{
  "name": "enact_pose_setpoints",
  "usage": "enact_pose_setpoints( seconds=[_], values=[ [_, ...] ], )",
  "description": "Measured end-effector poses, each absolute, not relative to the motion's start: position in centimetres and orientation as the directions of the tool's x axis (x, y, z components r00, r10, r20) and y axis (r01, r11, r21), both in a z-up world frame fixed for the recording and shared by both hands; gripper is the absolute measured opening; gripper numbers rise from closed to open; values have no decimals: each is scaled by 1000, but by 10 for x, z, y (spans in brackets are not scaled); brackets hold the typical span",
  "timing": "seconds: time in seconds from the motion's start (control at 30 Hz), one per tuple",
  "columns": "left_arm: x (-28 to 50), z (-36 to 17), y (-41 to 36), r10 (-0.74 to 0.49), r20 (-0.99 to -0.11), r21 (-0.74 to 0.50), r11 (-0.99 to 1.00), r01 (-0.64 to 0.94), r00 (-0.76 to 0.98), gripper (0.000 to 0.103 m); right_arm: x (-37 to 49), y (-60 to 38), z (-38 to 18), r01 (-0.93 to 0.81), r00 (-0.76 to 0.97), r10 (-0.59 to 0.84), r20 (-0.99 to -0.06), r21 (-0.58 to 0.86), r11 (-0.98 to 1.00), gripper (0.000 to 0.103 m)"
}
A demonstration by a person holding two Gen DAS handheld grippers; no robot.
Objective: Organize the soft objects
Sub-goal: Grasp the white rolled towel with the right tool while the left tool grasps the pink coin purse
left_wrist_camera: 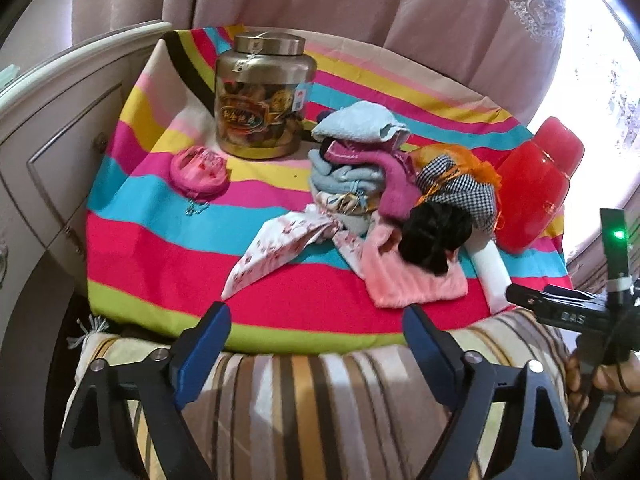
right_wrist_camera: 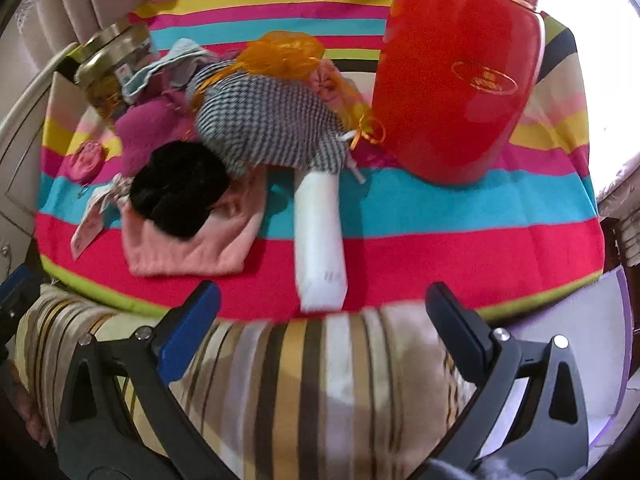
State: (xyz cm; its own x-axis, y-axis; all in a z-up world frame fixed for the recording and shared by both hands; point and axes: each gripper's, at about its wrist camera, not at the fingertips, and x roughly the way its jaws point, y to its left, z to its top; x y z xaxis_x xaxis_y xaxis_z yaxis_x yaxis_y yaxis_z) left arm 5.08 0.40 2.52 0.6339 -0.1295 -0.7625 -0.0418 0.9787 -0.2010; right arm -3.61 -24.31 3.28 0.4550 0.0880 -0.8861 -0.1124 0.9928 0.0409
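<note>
The left gripper point(left_wrist_camera: 316, 344) has its jaws spread wide with nothing between them, hanging over a brown-and-cream striped cloth point(left_wrist_camera: 320, 392) at the table's near edge. The right gripper point(right_wrist_camera: 320, 316) is likewise spread and empty above the same cloth, its frame smeared, so fine detail there is uncertain.

Just beyond the right gripper, at 12 o'clock, a white roll point(right_wrist_camera: 320, 236) lies lengthwise on the rainbow-striped tablecloth point(right_wrist_camera: 460, 240), one end close to the table edge. At 10 o'clock from it sits a pale pink cloth point(right_wrist_camera: 192, 252) with a black fuzzy bundle point(right_wrist_camera: 180, 196) resting on top. Behind those, a black-and-white checked cloth point(right_wrist_camera: 272, 124) is draped over the heap, touching orange ribbon point(right_wrist_camera: 284, 56). A red canister point(right_wrist_camera: 456, 80) stands upright at 1 o'clock.

From the left gripper, the heap of soft things lies at about 1 o'clock: a floral pink-and-white cloth point(left_wrist_camera: 276, 256) trailing nearest, a magenta piece point(left_wrist_camera: 394, 188) and a light blue towel point(left_wrist_camera: 360, 122) on top further back. A metal-lidded jar point(left_wrist_camera: 262, 96) stands at 11 o'clock, a small round pink pouch point(left_wrist_camera: 200, 172) beside it at 10 o'clock.
</note>
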Motion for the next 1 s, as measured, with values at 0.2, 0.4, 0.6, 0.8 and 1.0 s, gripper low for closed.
enact_pose_setpoints(
  seconds=[0.2,0.4,0.6,0.8,1.0],
  values=[
    [68,30,1,-145,-752,-219,975,-37,644,82,2,-242,13,-121,407,84,-909,37,992,89],
    [85,35,-15,-183,-739,-232,973,9,648,82,34,-239,-5,-131,373,84,-924,38,991,75],
    [108,41,-31,-230,-728,-265,963,45,645,82,71,-235,-16,-144,352,101,-931,53,988,54],
    [136,57,-48,-252,-700,-271,959,77,668,82,90,-242,-20,-151,353,135,-926,87,985,36],
    [148,52,-30,-189,-715,-254,967,1,673,82,94,-256,-21,-139,366,194,-910,153,978,34]
  ],
)
